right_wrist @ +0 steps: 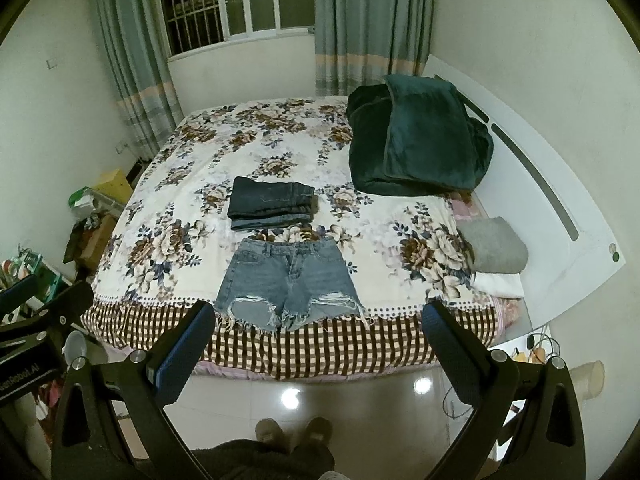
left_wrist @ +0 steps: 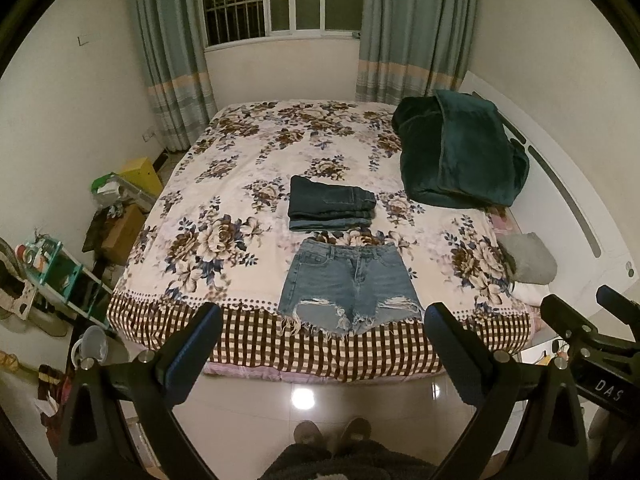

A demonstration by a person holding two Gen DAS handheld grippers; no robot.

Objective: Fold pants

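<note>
Frayed denim shorts (left_wrist: pixel 350 294) flat on floral bedspread (left_wrist: pixel 224 200).

Light blue frayed shorts (left_wrist: pixel 350 292) lie on a brown-floral bedspread (left_wrist: pixel 240 184), dark green blanket (left_wrist: pixel 460 152) at two o'clock.

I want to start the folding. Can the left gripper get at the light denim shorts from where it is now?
Probably yes. The left gripper is open and held off the bed, facing the light denim shorts, which lie flat near the bed's front edge. Nothing lies between them; the folded dark jeans sit behind.
</note>
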